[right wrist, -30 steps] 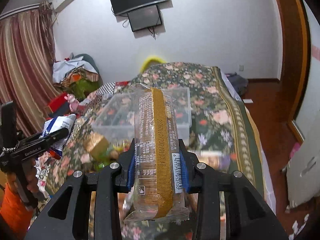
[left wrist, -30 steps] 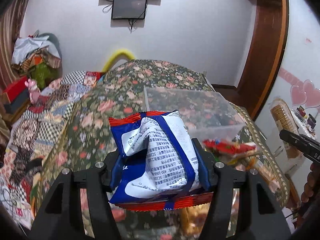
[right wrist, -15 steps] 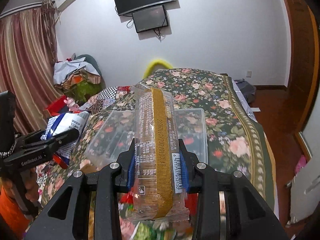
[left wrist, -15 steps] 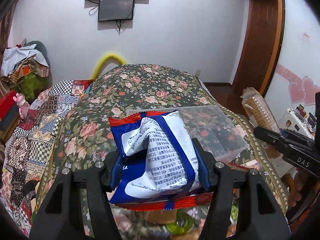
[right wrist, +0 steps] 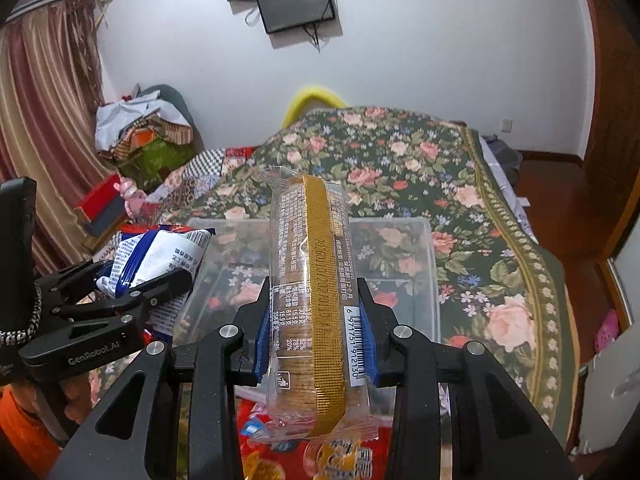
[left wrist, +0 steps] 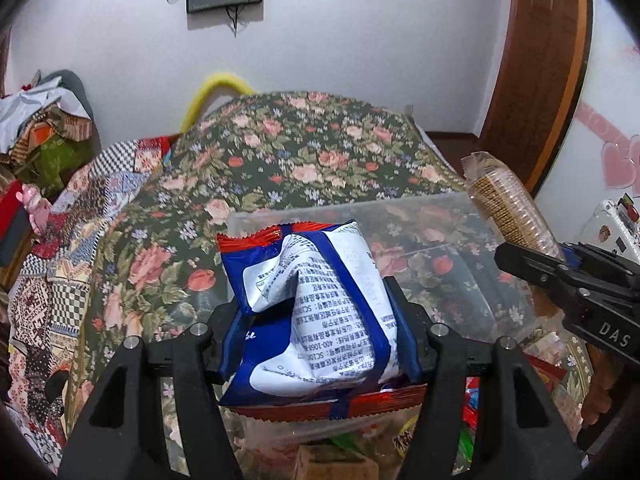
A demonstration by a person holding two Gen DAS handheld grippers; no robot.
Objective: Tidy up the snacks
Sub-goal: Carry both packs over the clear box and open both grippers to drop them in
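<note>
Snacks held in both: left gripper [left wrist: 316,320] clamped blue-white bag [left wrist: 316,300], right gripper [right wrist: 316,340] clamped biscuit sleeve [right wrist: 312,292]; clear bin [right wrist: 416,264] at 12 o'clock.

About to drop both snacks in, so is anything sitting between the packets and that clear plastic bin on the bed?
Nothing visible blocks it. The clear bin looks open-topped and empty. The left gripper holds the blue and white packet and the right gripper the cracker sleeve, both in front of it.
</note>
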